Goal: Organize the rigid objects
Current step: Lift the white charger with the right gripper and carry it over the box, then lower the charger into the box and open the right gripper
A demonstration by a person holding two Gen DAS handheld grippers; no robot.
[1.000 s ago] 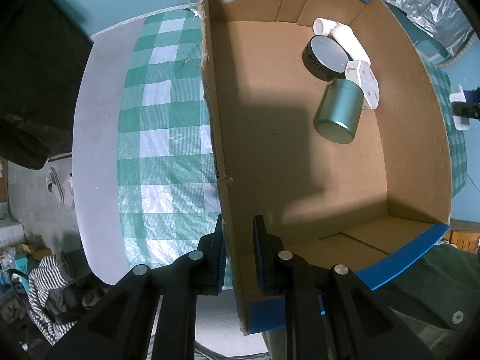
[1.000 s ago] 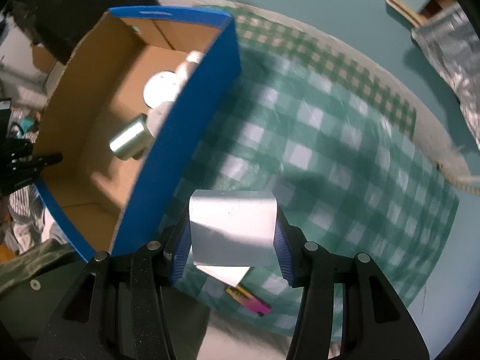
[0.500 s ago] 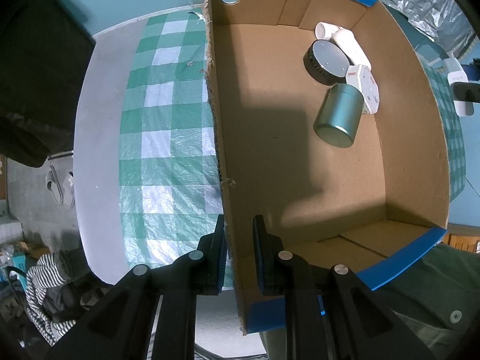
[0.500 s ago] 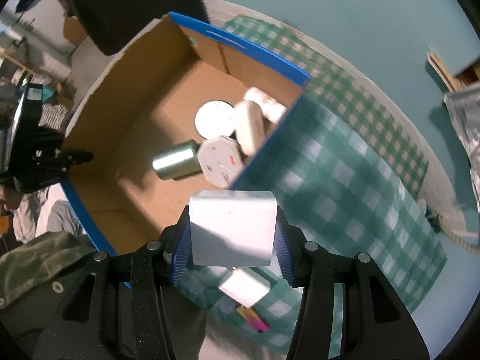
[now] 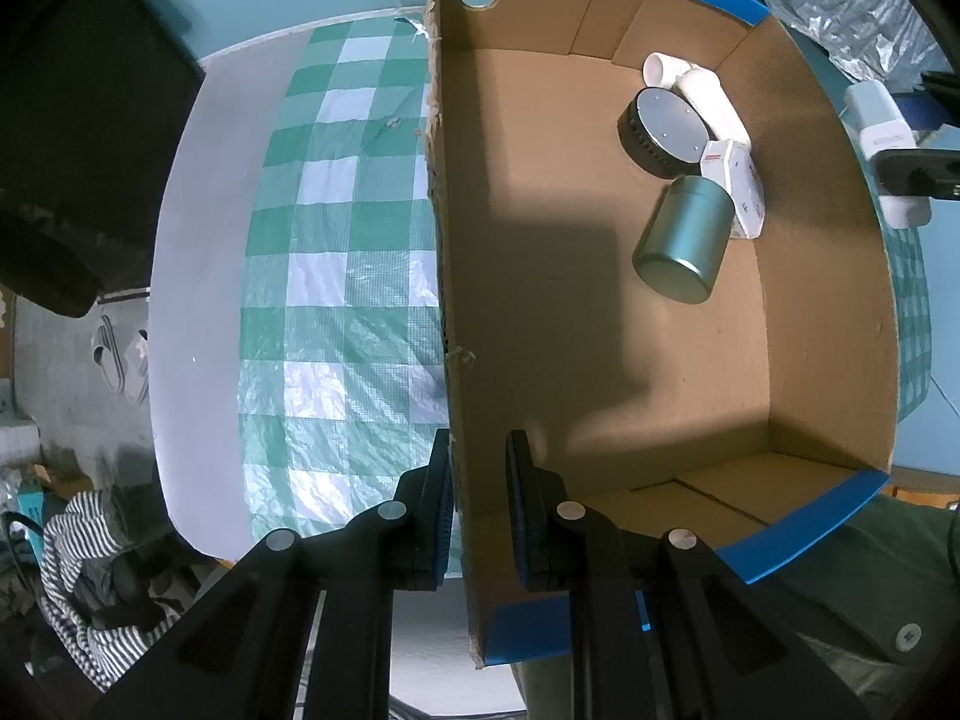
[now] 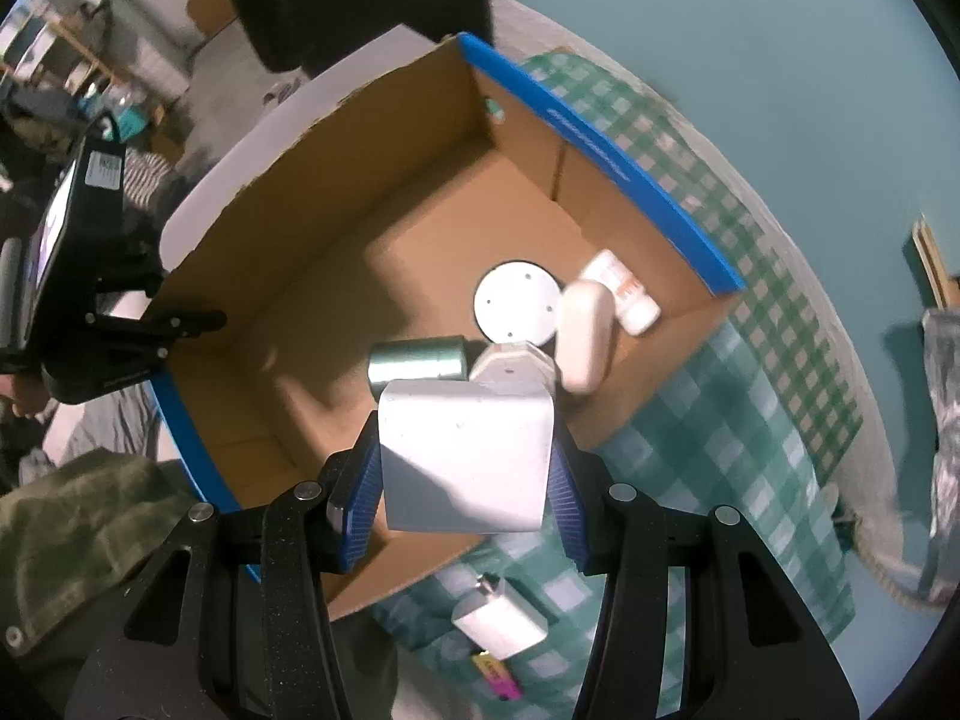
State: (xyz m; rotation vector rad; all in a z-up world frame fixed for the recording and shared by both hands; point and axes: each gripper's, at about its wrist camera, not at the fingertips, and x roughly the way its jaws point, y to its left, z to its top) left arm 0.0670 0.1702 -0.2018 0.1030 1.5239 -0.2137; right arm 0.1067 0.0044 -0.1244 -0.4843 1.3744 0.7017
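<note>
An open cardboard box (image 5: 540, 300) with blue rims stands on the checked tablecloth. My left gripper (image 5: 477, 504) is shut on its near left wall. Inside lie a green metal tin (image 5: 684, 240), a round black disc (image 5: 660, 132), a white pipe elbow (image 5: 696, 84) and a small white carton (image 5: 738, 186). My right gripper (image 6: 465, 468) is shut on a white block (image 6: 465, 456), held above the box's near right rim (image 6: 648, 414). The tin (image 6: 417, 360) and disc (image 6: 516, 303) also show there. The block shows at the left view's right edge (image 5: 882, 126).
A white charger-like object (image 6: 501, 624) and a small pink and yellow item (image 6: 498, 678) lie on the green checked cloth (image 6: 750, 420) outside the box. Cloth (image 5: 348, 240) extends left of the box. A silver bag (image 5: 840, 6) lies beyond the table.
My right gripper has carried the white block from over the cloth to above the box's right rim. My left gripper has kept its hold on the box wall.
</note>
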